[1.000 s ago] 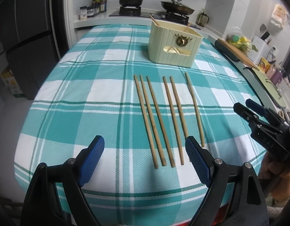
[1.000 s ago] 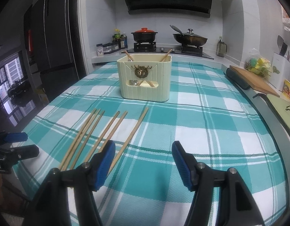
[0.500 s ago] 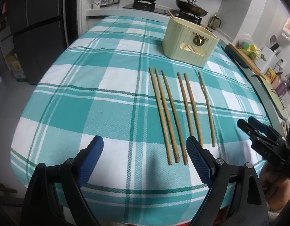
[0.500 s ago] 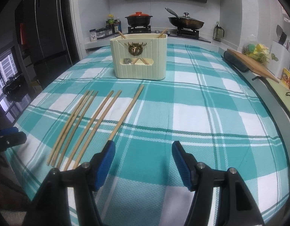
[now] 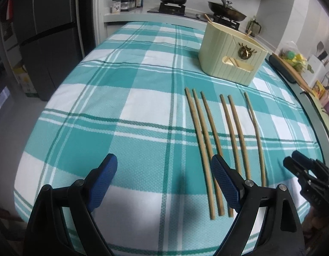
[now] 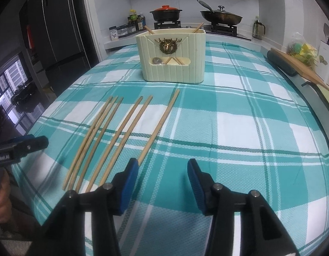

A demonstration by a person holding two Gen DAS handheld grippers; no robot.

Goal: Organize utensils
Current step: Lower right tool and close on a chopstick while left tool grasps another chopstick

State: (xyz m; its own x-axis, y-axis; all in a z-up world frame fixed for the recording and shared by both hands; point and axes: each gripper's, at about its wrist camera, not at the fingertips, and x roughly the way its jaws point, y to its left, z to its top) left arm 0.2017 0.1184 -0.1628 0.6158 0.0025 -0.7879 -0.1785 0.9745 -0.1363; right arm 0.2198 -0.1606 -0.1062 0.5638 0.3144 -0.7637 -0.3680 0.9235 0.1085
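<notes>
Tabletop (image 6: 239, 128): cloth of teal-and-white plaid with thin dark-green lines. Chopsticks (image 6: 130, 134): six, pale tan wood. Utensil holder (image 6: 172, 56): cream, vertically ribbed, with a gold-and-dark emblem. Left tool (image 5: 164, 179) and right tool (image 6: 163, 175): black frames, blue pads. Pot (image 6: 165, 13): black, orange-red lid.

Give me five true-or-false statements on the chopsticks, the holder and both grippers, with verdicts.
1. Six wooden chopsticks lie on the teal plaid tablecloth. True.
2. The left gripper is clamped on a chopstick. False: it is open, holding nothing.
3. The cream ribbed utensil holder lies tipped over. False: it stands upright.
4. Chopstick ends poke out of the holder's top. True.
5. The right gripper is open and empty. True.
</notes>
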